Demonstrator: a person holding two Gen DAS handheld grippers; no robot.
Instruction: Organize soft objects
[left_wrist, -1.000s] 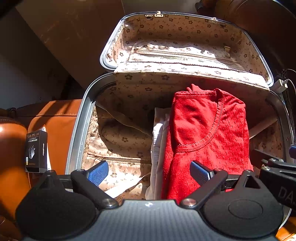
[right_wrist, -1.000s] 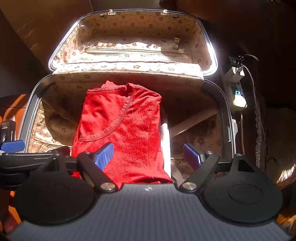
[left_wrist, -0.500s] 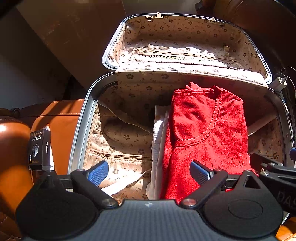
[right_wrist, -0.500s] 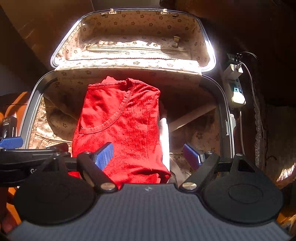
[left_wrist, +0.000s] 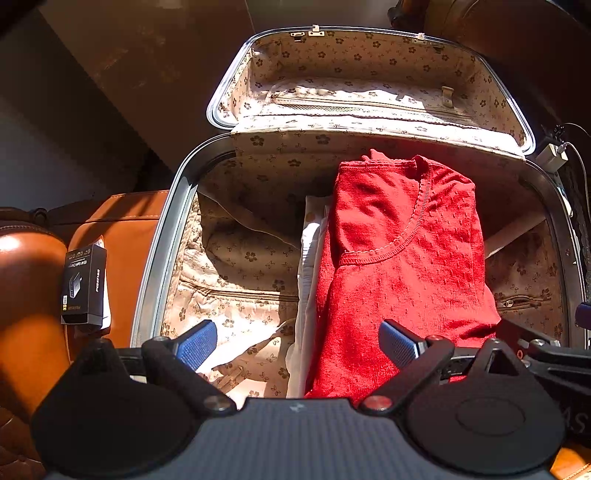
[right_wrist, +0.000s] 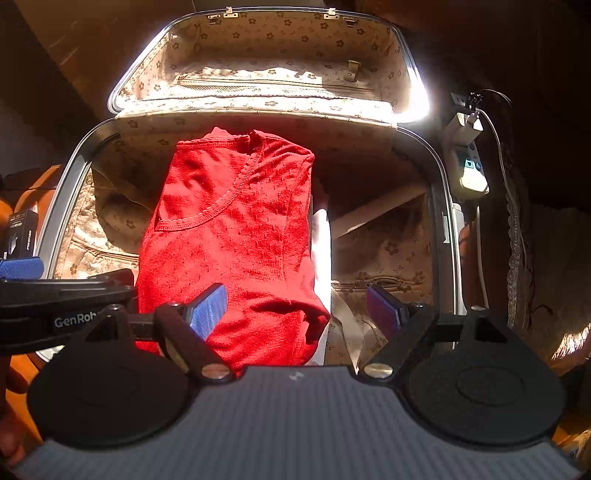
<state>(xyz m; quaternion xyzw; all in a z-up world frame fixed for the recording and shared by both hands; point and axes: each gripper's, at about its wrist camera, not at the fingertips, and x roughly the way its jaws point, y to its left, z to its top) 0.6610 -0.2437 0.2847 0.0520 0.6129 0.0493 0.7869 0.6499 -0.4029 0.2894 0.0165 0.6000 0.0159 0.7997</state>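
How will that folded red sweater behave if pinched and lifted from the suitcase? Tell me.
The red sweater looks like a soft knit, so it would probably sag and unfold. Likely light. Its textured weave should grip well, but the white fabric beneath might drag along.

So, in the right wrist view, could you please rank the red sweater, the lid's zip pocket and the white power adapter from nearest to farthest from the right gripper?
1. Red sweater: under the right gripper, left side.
2. White power adapter: outside the suitcase, right.
3. Lid's zip pocket: top, farthest.
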